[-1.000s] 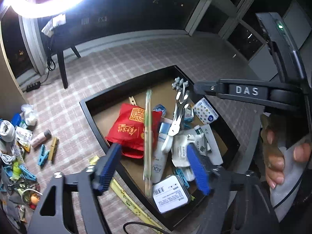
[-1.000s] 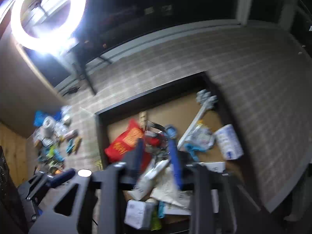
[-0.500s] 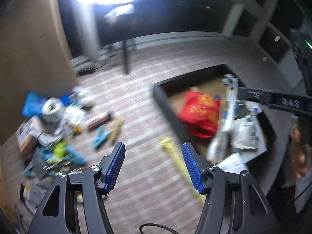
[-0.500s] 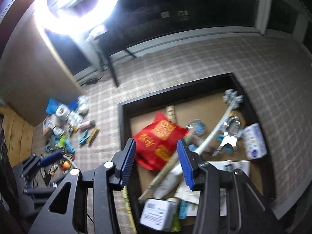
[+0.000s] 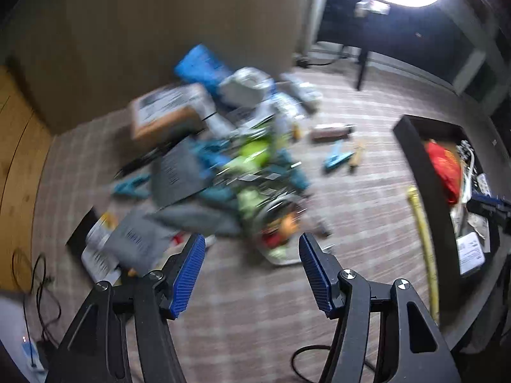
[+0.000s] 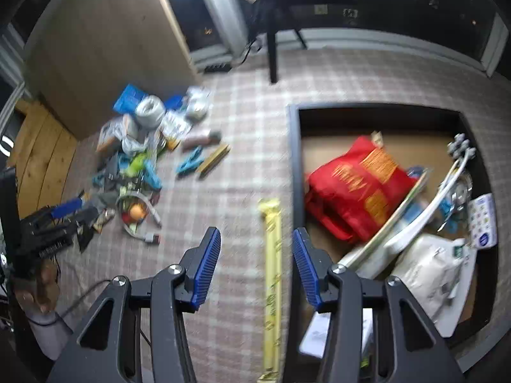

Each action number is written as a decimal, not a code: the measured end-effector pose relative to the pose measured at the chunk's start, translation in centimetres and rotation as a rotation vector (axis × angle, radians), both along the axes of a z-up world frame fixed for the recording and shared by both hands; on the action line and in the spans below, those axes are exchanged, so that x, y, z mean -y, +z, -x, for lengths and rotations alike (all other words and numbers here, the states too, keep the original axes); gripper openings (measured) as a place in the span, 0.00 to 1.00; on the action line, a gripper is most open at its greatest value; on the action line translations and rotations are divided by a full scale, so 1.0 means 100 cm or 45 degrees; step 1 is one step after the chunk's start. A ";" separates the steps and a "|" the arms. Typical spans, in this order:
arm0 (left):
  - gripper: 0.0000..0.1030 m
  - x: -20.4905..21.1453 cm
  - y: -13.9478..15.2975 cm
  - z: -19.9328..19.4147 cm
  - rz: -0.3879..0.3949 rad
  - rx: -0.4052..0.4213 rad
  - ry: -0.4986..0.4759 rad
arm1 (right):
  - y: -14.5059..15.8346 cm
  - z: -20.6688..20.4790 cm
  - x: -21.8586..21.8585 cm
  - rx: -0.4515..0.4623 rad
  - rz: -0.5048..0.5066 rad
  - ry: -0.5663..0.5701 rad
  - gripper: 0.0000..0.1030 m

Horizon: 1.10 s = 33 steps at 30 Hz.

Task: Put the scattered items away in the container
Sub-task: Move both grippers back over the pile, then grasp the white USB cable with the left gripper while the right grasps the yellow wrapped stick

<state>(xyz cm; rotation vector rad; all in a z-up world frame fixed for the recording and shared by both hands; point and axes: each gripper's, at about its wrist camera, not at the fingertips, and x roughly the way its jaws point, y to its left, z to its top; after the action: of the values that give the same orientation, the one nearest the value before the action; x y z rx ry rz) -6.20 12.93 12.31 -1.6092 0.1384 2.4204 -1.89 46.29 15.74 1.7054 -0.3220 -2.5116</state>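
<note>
A black tray point(image 6: 293, 146) holds a red pouch point(image 6: 357, 188), white tubes and packets; it also shows in the left wrist view point(image 5: 412, 146). A heap of scattered items point(image 5: 230, 166) lies on the checked cloth, blurred in the left wrist view and sharper in the right wrist view point(image 6: 137, 159). My left gripper point(image 5: 250, 274) is open and empty just short of the heap. My right gripper point(image 6: 257, 271) is open and empty above a long yellow packet point(image 6: 271, 274) beside the tray's left wall.
Blue and tan clothespins point(image 6: 204, 159) lie between heap and tray. A cardboard box point(image 5: 166, 115) sits at the heap's far side. A wooden panel point(image 6: 95, 48) stands behind, a black stand leg point(image 6: 271, 54) further back. Cables point(image 5: 38, 281) lie at left.
Both grippers swung left, away from the tray. The left one now faces the heap. The right one let go of its item over the tray and now hangs over the yellow packet.
</note>
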 end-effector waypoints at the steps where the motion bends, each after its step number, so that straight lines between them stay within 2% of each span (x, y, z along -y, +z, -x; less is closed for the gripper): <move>1: 0.57 0.008 -0.002 -0.002 -0.001 0.004 0.015 | -0.005 0.000 0.005 0.015 -0.004 0.012 0.45; 8: 0.57 0.040 -0.023 -0.014 -0.034 0.081 0.071 | -0.050 -0.002 0.026 0.125 -0.098 0.030 0.45; 13: 0.53 0.023 -0.034 -0.008 -0.085 0.113 0.043 | -0.070 0.002 0.027 0.171 -0.132 0.009 0.45; 17: 0.52 0.003 -0.047 0.002 -0.085 0.125 0.009 | -0.078 0.005 0.033 0.180 -0.177 0.030 0.44; 21: 0.49 -0.007 -0.065 0.008 -0.086 0.176 0.018 | -0.088 0.008 0.038 0.212 -0.206 0.043 0.44; 26: 0.47 -0.009 -0.079 0.013 -0.090 0.191 0.048 | -0.097 0.009 0.042 0.231 -0.249 0.055 0.43; 31: 0.39 -0.012 -0.082 0.019 -0.111 0.200 0.050 | -0.103 0.015 0.052 0.245 -0.295 0.092 0.43; 33: 0.24 -0.012 -0.082 0.021 -0.110 0.195 0.050 | -0.107 0.017 0.056 0.262 -0.290 0.111 0.43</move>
<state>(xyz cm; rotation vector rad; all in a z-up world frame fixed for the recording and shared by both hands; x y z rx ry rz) -8.26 14.15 4.08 -1.7649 -0.0237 2.2867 -3.64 40.69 5.09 2.0185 0.0274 -2.3932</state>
